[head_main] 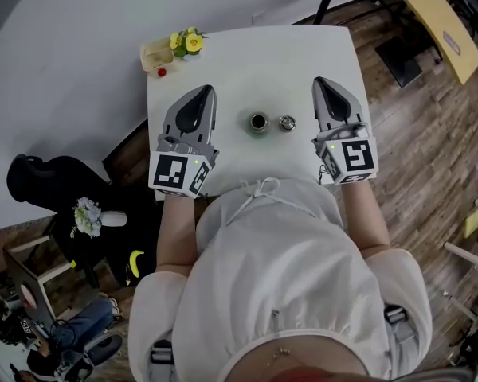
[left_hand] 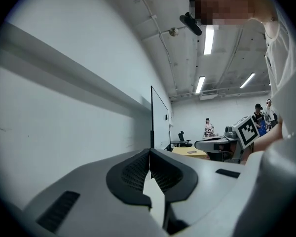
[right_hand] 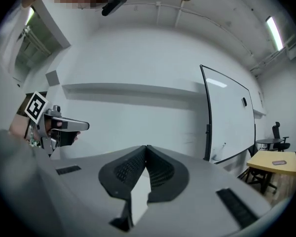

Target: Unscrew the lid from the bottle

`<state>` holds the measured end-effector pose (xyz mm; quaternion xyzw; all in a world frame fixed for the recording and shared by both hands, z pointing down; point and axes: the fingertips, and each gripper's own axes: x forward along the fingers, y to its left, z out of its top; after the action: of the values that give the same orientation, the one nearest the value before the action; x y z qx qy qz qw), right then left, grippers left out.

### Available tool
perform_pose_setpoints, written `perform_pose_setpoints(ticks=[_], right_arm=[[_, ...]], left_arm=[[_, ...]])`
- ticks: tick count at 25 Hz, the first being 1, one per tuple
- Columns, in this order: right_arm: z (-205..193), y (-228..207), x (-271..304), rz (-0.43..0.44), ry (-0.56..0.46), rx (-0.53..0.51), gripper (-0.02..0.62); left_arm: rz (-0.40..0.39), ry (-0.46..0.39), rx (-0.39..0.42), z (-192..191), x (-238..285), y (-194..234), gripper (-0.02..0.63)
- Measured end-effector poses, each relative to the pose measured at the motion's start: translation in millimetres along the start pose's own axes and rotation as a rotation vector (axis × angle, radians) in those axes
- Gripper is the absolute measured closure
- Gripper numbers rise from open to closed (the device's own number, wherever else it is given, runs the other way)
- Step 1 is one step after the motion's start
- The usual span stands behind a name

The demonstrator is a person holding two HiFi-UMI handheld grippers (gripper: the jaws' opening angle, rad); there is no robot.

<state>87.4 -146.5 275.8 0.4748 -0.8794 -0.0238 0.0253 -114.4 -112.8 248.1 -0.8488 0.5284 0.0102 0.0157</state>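
Head view looks steeply down on a white desk (head_main: pixel 247 58) where the bottle (head_main: pixel 259 122) stands upright near the front edge, its dark mouth open to the camera. The lid (head_main: pixel 287 122) lies just beside it on the person's right, apart from the neck, so the unscrewing looks already done.

The left gripper (head_main: pixel 206 91) and the right gripper (head_main: pixel 319 81) are held level above the desk, one on each side of the bottle and well clear of it. Each gripper view shows its own jaws pressed together with nothing between them, and only the wall and the room beyond.

The bottle appears small and rigid, probably light, so it would likely tip or slide if pushed from one side. Its round body below the neck seems the safest place to take hold, squeezed across the width. The lid looks small, shiny and hard, and may slip. Gripping it across its rim, flat against the pads, should serve best.

A small pot of yellow flowers (head_main: pixel 186 43) stands at the far left corner.
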Motion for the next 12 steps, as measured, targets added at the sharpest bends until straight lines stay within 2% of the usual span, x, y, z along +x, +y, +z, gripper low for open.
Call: perform_pose_setpoints(ticks=[6, 12], right_arm=[[-2.5, -0.4, 0.6, 0.015, 0.001, 0.017, 0.591], [-2.8, 3.0, 1.8, 0.048, -0.003, 0.022, 0.592]], left_arm=[[0.018, 0.035, 0.021, -1.6, 1.0, 0.1, 0.584], [0.029, 0.033, 0.027, 0.9, 2.1, 0.0, 0.584]])
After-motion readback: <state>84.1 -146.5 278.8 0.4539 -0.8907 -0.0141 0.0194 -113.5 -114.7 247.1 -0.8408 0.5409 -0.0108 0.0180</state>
